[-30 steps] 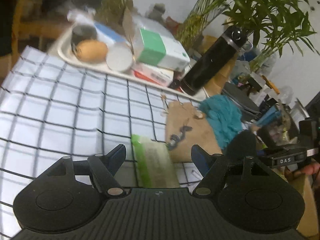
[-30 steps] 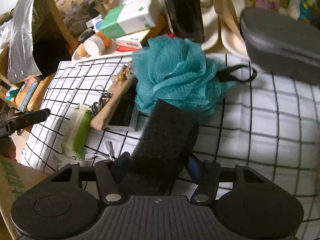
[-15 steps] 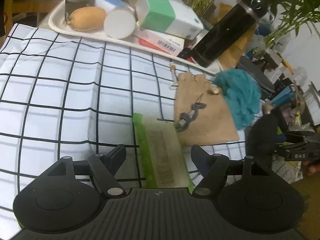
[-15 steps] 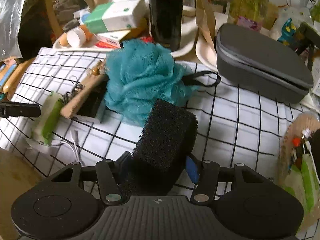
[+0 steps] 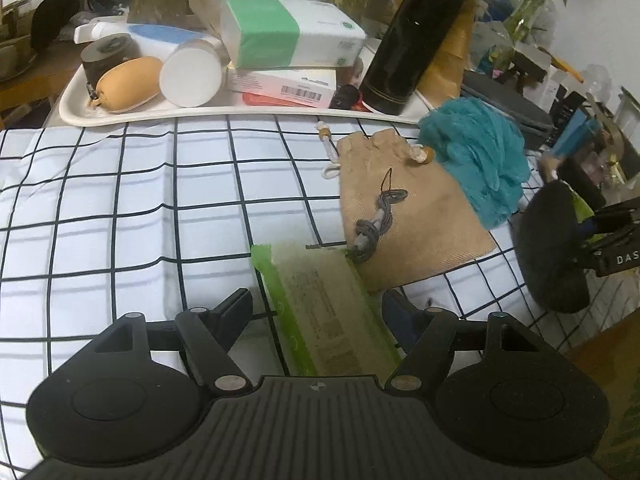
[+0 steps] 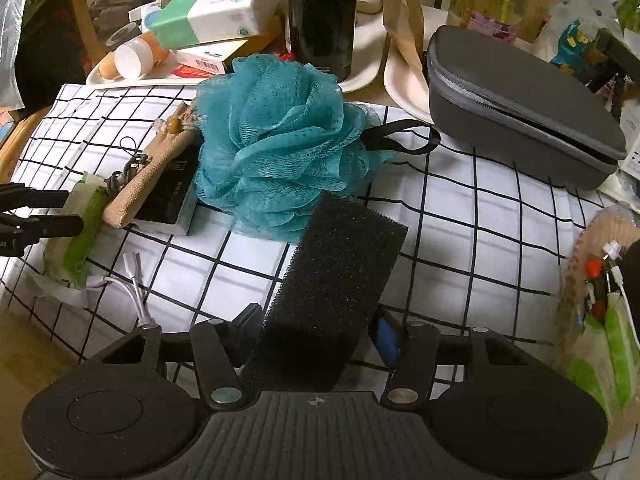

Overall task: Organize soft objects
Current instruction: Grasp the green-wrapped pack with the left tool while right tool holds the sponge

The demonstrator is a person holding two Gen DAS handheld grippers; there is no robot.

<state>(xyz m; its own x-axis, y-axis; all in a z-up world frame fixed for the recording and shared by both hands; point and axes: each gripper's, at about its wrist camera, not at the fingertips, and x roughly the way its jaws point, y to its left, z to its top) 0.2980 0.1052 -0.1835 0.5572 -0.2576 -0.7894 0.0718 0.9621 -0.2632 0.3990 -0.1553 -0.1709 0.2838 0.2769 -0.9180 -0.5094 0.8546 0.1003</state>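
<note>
A white tray (image 5: 76, 114) at the cloth's far edge carries a green-banded tissue pack (image 5: 288, 38) and a black bottle (image 5: 420, 36). A grey zip case (image 6: 520, 108) sits beyond the teal bath pouf (image 6: 276, 148), which leans on a tan drawstring pouch (image 5: 408, 216). A green wipes packet (image 5: 328, 312) lies just beside the pouch, between the left gripper's (image 5: 318, 308) 2 wide-apart jaws – neither touches it. The right gripper (image 6: 316, 320) grips a black foam sponge (image 6: 336, 276), its jaws having just closed a little more, above the checked cloth (image 5: 120, 220) near the pouf.
</note>
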